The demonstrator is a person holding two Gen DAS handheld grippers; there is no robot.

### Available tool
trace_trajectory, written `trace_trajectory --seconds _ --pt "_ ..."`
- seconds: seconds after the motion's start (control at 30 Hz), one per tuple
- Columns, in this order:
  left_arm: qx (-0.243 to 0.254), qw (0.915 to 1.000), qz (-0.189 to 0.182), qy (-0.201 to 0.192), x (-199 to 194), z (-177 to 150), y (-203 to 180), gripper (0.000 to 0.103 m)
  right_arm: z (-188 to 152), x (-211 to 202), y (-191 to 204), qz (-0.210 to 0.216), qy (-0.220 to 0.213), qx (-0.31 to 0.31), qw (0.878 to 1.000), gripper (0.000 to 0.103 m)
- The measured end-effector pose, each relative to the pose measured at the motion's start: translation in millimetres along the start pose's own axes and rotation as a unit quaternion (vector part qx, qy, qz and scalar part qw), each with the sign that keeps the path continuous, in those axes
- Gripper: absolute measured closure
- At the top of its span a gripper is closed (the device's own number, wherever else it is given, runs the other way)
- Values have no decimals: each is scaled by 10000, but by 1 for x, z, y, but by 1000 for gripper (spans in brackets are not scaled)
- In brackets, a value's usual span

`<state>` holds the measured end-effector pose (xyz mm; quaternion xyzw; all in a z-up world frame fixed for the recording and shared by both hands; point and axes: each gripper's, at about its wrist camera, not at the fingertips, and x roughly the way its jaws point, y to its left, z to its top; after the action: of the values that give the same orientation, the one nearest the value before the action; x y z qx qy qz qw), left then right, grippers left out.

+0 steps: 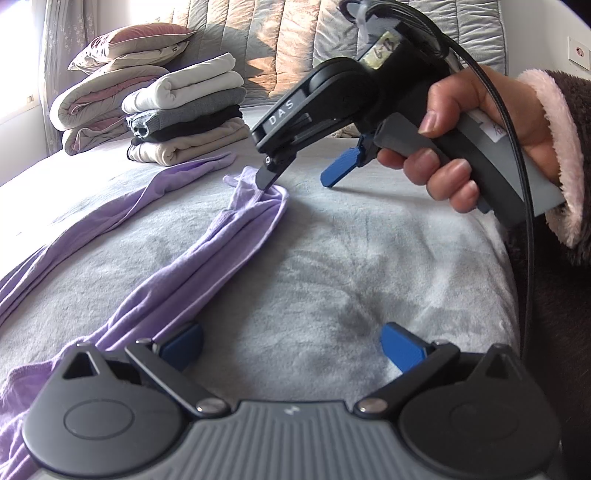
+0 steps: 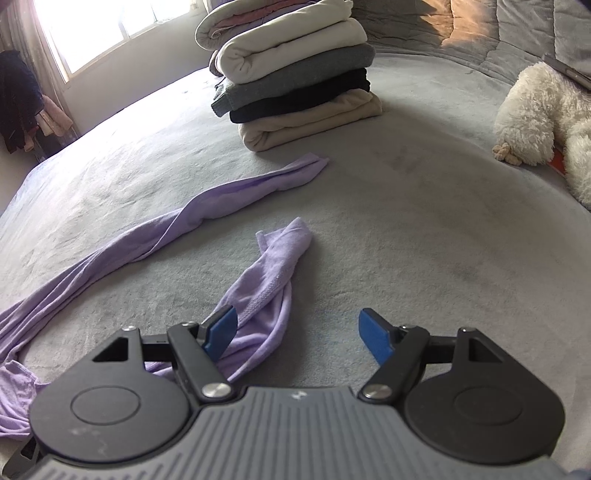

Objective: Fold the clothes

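A lilac garment (image 1: 207, 254) lies rumpled on the grey bed cover, its two long sleeves stretched away from me. In the left wrist view my left gripper (image 1: 291, 347) is open low over the cover, its left finger beside the near sleeve. A hand holds my right gripper (image 1: 303, 175) over the tip of that sleeve; its jaws stand apart, one finger touching the cloth. In the right wrist view the right gripper (image 2: 299, 334) is open, the near sleeve (image 2: 273, 273) passing by its left finger and the far sleeve (image 2: 236, 192) lying beyond.
A stack of folded clothes (image 1: 184, 110) (image 2: 299, 77) sits past the sleeves. Folded quilts and a pillow (image 1: 110, 85) lie behind it by the padded headboard. A white fluffy toy (image 2: 543, 118) rests at the right. A window (image 2: 110, 29) is at far left.
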<state>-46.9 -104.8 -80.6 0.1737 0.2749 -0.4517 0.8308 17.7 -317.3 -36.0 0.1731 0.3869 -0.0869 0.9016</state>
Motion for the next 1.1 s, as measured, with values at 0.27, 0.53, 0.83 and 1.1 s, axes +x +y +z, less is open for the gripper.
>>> trace_trajectory --seconds 0.27,0.53,0.83,1.1 --pt "5 10000 0 -11 1 -1 0 0 1 1 -22 449 64 73 9989 32" --pt "22 10000 4 17 2 0 0 0 3 5 -29 738 193 80 9971 53" --pt "-61 9998 142 120 -3 5 -5 0 2 9 -27 942 222 152 9952 63" --pt "-247 9970 724 -103 -29 2 3 13 -2 12 -14 1016 294 134 9943 98"
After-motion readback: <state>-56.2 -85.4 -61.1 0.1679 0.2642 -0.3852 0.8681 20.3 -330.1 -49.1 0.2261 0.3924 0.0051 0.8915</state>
